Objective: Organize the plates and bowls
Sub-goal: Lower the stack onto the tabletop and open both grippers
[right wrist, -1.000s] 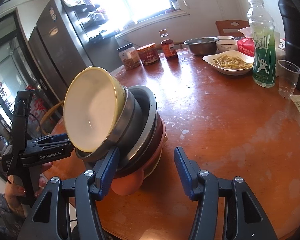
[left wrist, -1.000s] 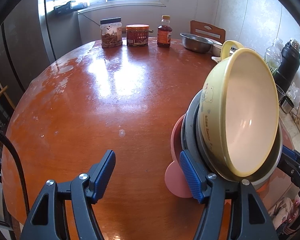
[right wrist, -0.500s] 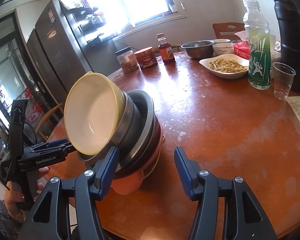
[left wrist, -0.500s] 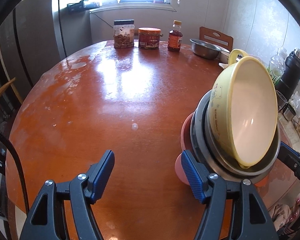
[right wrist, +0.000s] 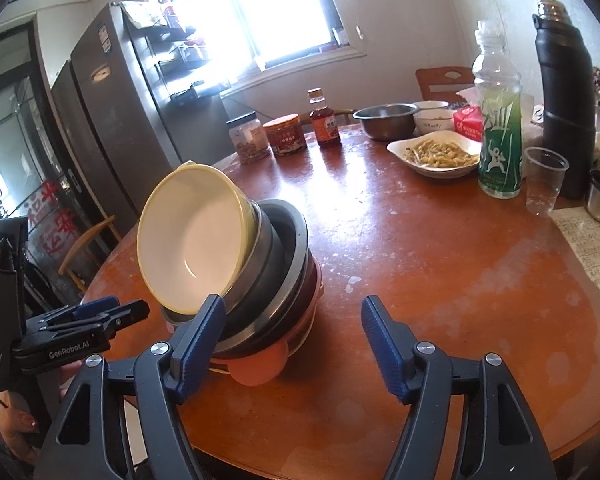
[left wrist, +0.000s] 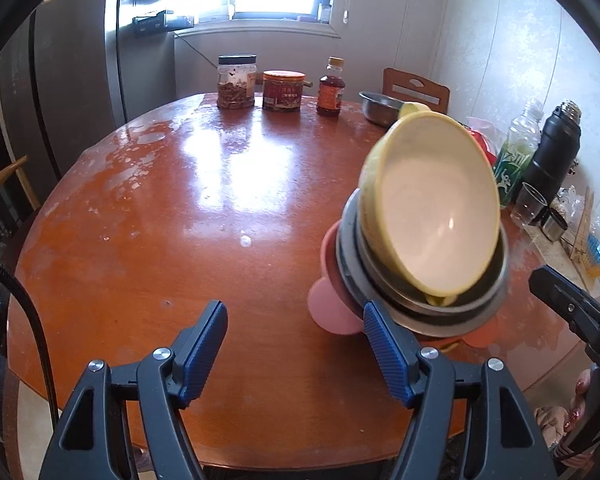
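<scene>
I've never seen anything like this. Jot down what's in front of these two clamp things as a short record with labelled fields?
Setting: round wooden table in a kitchen
Main item: stack of bowls, tilted
Top of stack: yellow bowl, empty, tipped on its side
Beneath it: metal bowls, then pink dishes
Left gripper: open, holding nothing
Right gripper: open, holding nothing
Also on table: plate of food, green bottle, plastic cup, jars

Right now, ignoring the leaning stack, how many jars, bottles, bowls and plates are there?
Jars: 2, clear jar, red jar
Bottles: 3, sauce bottle, green bottle, black flask
Bowls: 2, steel bowl, white bowl
Plates: 1, food plate
Total: 8
</scene>
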Demonstrator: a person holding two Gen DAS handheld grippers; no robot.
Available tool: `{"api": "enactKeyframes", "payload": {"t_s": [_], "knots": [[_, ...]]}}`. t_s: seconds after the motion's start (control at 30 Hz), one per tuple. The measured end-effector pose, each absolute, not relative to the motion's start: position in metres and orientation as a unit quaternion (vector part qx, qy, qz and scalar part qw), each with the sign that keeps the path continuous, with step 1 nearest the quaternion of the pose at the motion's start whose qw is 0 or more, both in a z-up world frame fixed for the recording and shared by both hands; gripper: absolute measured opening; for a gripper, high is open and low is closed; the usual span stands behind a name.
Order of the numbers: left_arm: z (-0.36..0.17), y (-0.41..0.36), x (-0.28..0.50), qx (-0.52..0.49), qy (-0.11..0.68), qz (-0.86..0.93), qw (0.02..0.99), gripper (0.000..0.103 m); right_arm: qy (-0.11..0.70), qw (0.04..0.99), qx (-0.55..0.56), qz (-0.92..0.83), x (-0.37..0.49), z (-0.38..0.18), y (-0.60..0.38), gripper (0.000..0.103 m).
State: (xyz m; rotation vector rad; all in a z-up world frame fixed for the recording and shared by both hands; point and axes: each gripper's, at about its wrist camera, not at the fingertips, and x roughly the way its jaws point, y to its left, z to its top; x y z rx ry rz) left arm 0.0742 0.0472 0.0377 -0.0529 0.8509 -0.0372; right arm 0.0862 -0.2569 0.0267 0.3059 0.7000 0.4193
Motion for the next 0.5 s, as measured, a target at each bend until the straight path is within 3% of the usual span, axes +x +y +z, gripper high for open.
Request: {"api": "enactKeyframes", "payload": {"t_s": [0.5], "knots": [[0.023, 0.015, 0.035, -0.025, 0.409, -0.035, 0.912, 0.079, 0.32, 0.924, 0.114, 0.175, 0.052, 0.014, -0.249, 0.077]]}}
